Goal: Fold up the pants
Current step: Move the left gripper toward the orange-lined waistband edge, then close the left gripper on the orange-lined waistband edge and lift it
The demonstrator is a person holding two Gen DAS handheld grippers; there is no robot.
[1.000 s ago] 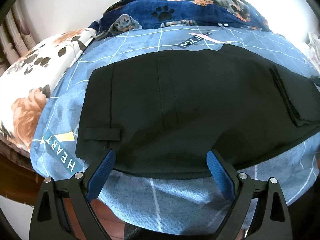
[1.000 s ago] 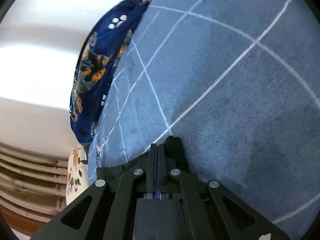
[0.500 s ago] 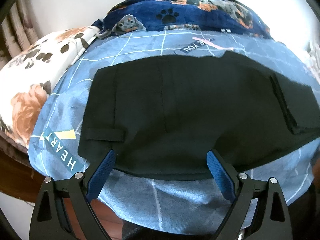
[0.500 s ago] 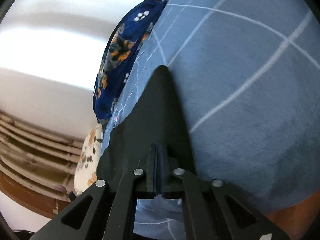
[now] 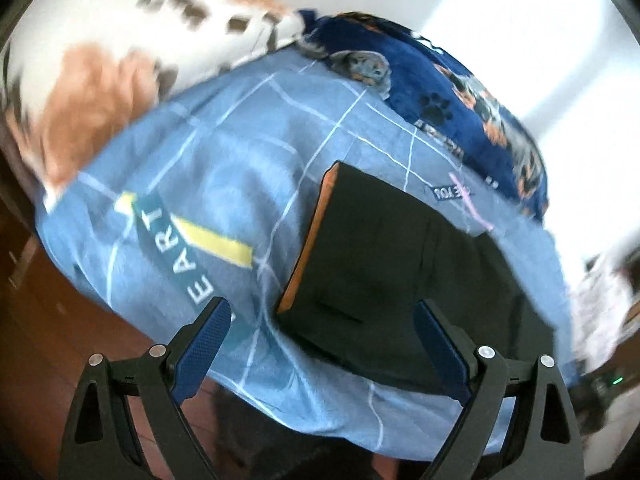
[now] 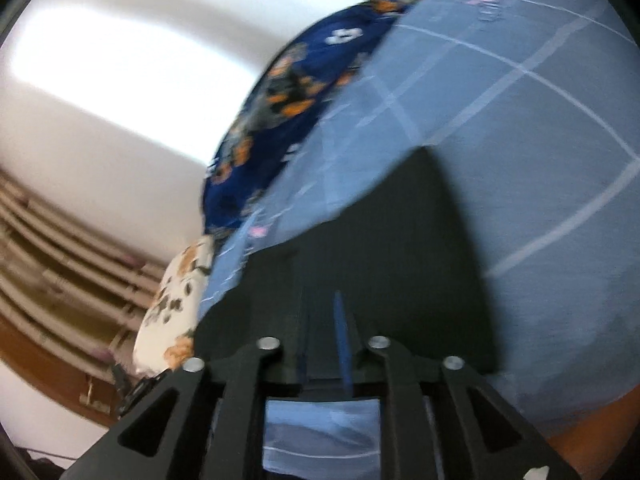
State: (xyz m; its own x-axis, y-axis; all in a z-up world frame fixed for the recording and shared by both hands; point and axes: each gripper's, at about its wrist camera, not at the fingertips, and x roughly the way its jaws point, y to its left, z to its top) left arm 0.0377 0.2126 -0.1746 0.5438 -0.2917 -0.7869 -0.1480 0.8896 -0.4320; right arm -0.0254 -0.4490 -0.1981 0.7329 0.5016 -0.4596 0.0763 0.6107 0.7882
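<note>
The black pants (image 5: pixel 384 272) are lying on the blue bedsheet (image 5: pixel 208 176), filling the lower centre of the left wrist frame. The left gripper (image 5: pixel 322 332) is hovering with jaws spread wide, holding nothing. The right gripper (image 6: pixel 322 320) is pinching the pants' fabric, jaws nearly closed, at bottom centre

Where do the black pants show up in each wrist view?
Left wrist: black pants lie right of centre, between the open left hand-held gripper fingers.
Right wrist: black pants fill the lower centre, running into the right hand-held gripper.
Shared landmark: navy paw-print blanket at the bed's far edge.
</note>
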